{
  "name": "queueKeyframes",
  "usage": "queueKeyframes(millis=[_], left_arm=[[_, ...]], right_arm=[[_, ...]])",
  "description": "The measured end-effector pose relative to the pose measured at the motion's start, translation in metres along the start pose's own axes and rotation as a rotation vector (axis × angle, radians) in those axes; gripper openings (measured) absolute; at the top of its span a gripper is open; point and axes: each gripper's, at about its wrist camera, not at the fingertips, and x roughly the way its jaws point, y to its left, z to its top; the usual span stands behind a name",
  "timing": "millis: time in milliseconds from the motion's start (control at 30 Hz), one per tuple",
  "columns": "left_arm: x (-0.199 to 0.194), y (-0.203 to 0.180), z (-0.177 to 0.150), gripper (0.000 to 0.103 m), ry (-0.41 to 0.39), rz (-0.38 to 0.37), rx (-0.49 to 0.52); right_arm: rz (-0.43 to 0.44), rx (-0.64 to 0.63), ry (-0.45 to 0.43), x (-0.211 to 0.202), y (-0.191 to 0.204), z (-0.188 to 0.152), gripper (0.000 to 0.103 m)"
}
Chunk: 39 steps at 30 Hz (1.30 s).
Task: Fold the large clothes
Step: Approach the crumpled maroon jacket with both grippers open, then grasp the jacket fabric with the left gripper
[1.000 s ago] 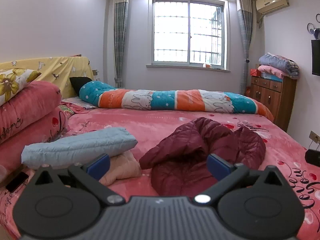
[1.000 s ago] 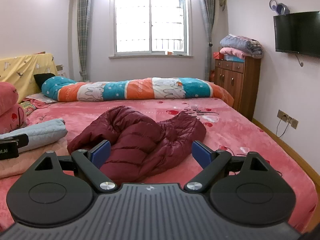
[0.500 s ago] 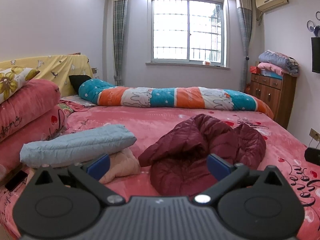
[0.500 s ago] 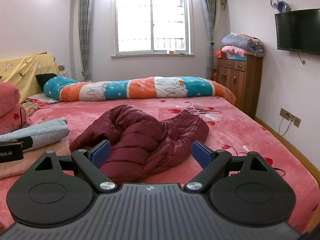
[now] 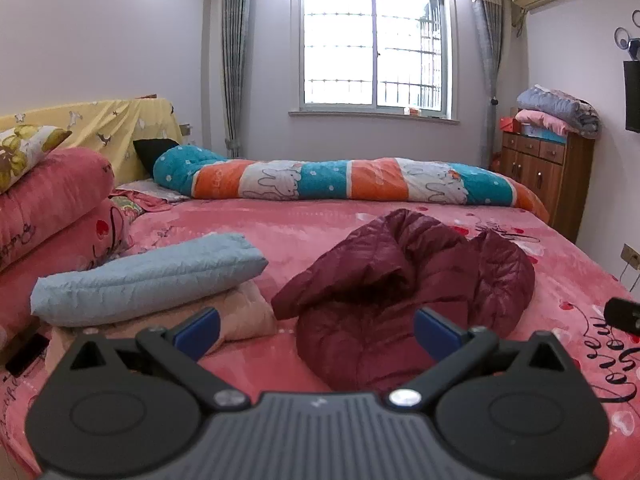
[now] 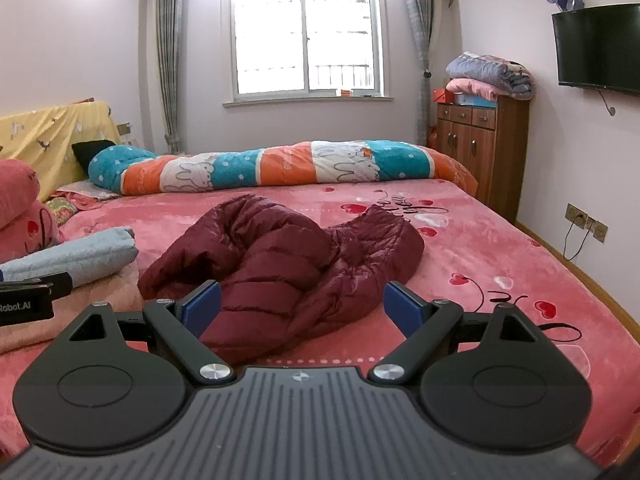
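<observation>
Bed (image 5: 280, 232): pink spread with hearts and script, fills most of both views.
Quilt (image 5: 360, 178): rolled, teal, orange and white with rabbits, laid across the far side of the bed under the window (image 5: 372, 46).
Dresser (image 6: 480, 148): brown wood, against the right wall beyond the bed, folded blankets (image 6: 490, 74) stacked on top.
Pillows (image 5: 48, 200): pink, piled at the left by the yellow-draped headboard (image 5: 100, 124).
Jacket (image 5: 400, 292): maroon, puffy, crumpled in a heap near the middle of the bed, unfolded; it lies straight ahead of both grippers, touching neither.
Blue fold (image 5: 148, 276): pale blue quilted garment, folded, resting on a folded peach piece (image 5: 248, 312), just left of the jacket.
TV (image 6: 596, 48): black, mounted on the right wall.
Left gripper (image 5: 316, 330): blue-padded fingers spread wide, holding nothing, above the near edge of the bed.
Right gripper (image 6: 302, 306): fingers likewise spread wide and empty, the jacket seen between them.
</observation>
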Motion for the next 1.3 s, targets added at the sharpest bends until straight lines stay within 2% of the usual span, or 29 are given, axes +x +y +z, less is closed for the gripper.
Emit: queueKeyframes(millis=[400,533,667,767,867,1033,1300], left_arm=[[0.021,-0.004,-0.014,0.102,0.035,-0.011,-0.002],[0.035,-0.004,-0.028,0.102,0.025,-0.069,-0.011],[0.05,-0.009,-0.051,0.102,-0.006,-0.12,0.019],[0.065,-0.015,-0.067,0.102,0.014,-0.151,0.033],[0.081,-0.029,-0.082,0.102,0.009,-0.159,0.101],[0.116,-0.052,-0.097,0.102,0.018,-0.17,0.217],[0.175,-0.078,-0.114,0.102,0.046,-0.108,0.354]], right_arm=[[-0.017,0.044,0.018,0.016,-0.007,-0.011,0.103],[-0.022,0.042,0.013,0.034,-0.013,-0.026,0.103],[-0.01,0.072,0.067,0.063,-0.025,-0.053,0.103],[0.002,0.1,0.123,0.084,-0.036,-0.072,0.103],[0.005,0.106,0.161,0.1,-0.042,-0.083,0.103],[-0.042,0.043,0.155,0.119,-0.048,-0.089,0.103],[-0.031,0.221,0.173,0.138,-0.083,-0.086,0.103]])
